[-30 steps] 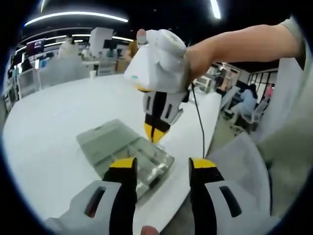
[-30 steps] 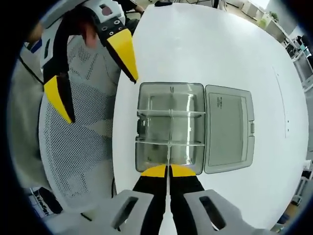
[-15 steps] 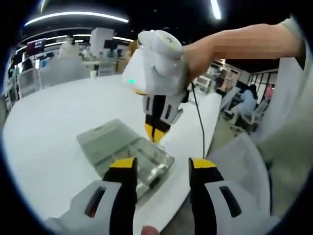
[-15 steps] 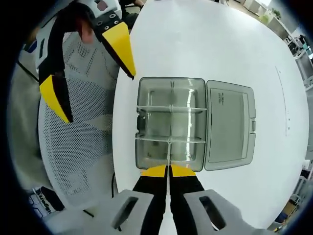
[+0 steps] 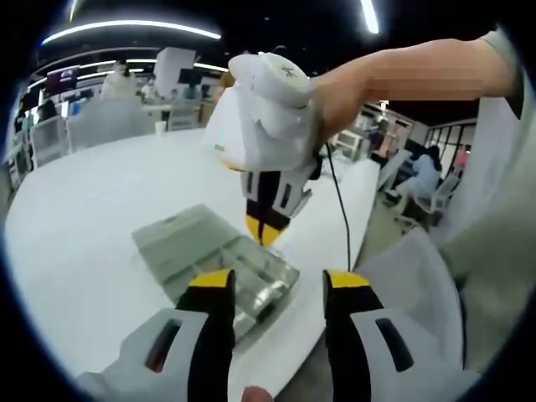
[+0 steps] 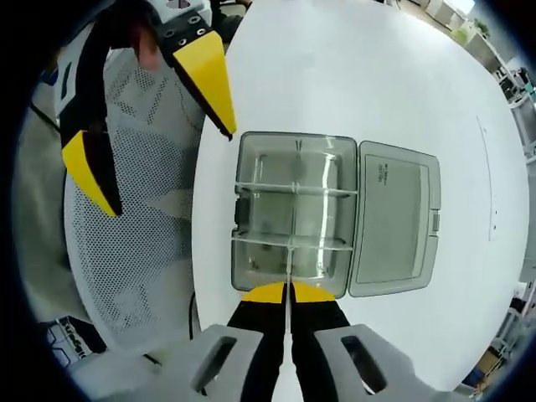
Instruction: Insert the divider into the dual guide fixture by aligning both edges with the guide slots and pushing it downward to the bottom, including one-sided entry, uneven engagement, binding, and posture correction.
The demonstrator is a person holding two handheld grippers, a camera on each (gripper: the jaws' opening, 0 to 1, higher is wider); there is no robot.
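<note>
The right gripper [image 6: 287, 292], fingers clenched on the thin clear plastic divider [image 6: 289, 266], holds it lengthwise over the translucent grey compartment box [image 6: 293, 216] at the white counter's [image 6: 352, 75] near edge, while the left gripper [image 6: 155, 117] hangs released beside it.

This looks like a large open-plan office or lab floor. Long strip lights [image 5: 126, 28] run across a dark ceiling, and rows of desks [image 5: 50, 130] cluttered with equipment stretch off into the background. A screen [image 5: 60, 80] glows on the far wall at the left. Off to the right a seated person [image 5: 419, 176] works at another station beside office chairs [image 5: 435, 201]. Close by stands a broad white counter [image 5: 92, 193] with a rounded edge, and a white mesh-backed chair [image 6: 134, 243] sits just beside it.
</note>
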